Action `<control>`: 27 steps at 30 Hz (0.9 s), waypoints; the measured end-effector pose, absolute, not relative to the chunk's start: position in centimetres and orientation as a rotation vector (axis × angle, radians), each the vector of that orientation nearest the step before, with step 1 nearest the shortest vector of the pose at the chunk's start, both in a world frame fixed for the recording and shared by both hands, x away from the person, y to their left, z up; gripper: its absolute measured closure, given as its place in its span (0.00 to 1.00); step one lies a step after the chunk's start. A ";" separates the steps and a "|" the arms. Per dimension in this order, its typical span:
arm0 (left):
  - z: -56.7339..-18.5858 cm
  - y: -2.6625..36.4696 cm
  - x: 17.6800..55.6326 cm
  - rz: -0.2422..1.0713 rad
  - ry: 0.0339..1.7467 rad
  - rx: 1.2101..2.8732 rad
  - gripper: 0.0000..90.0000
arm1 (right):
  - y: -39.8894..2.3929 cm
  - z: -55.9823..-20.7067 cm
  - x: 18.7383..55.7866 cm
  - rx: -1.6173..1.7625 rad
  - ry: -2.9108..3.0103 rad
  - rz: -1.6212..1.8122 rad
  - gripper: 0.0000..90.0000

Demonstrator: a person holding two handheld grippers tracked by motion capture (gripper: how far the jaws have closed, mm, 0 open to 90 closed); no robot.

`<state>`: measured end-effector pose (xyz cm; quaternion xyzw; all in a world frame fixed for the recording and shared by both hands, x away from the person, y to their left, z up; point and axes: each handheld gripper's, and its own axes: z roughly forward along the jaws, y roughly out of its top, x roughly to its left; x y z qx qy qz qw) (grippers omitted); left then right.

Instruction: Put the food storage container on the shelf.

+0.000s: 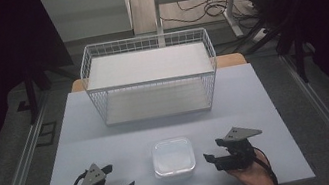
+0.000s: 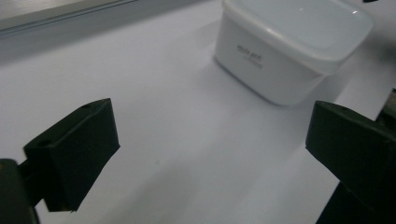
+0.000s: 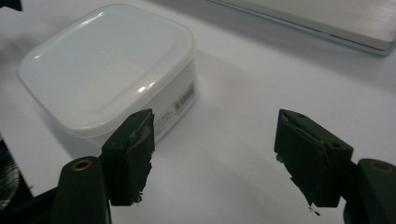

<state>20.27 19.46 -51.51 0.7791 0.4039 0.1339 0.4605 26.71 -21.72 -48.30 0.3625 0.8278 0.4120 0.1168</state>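
Observation:
A white plastic container (image 1: 173, 158) with a translucent lid stands on the table near the front edge, between the two grippers. My left gripper (image 1: 118, 177) lies to its left, open, with nothing between its jaws. In the left gripper view the container (image 2: 289, 46) sits ahead and to the right of the open left gripper (image 2: 210, 144). My right gripper (image 1: 214, 149) rests just right of the container, open and apart from it. In the right gripper view the container (image 3: 107, 70) shows behind the left jaw, and bare table lies between the jaws of the right gripper (image 3: 215, 149).
A white wire basket shelf (image 1: 150, 77) with two levels stands at the back middle of the pale table (image 1: 108, 132). Bare tabletop stretches between the shelf and the container. Dark floor, rails and cables surround the table.

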 end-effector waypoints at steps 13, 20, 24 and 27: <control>-50.0 13.3 25.3 0.268 0.839 1.974 0.09 | -18.1 -47.2 27.2 0.996 2.472 1.295 0.28; -51.9 11.8 26.8 0.056 0.858 1.947 0.06 | -15.8 -49.2 28.4 1.054 2.597 1.280 0.14; -51.8 11.6 25.6 0.015 0.856 1.951 0.12 | -15.8 -49.5 28.0 1.088 2.658 1.299 0.16; -51.4 12.0 24.4 0.019 0.892 1.934 0.27 | -16.5 -49.1 27.2 1.109 2.637 1.296 0.32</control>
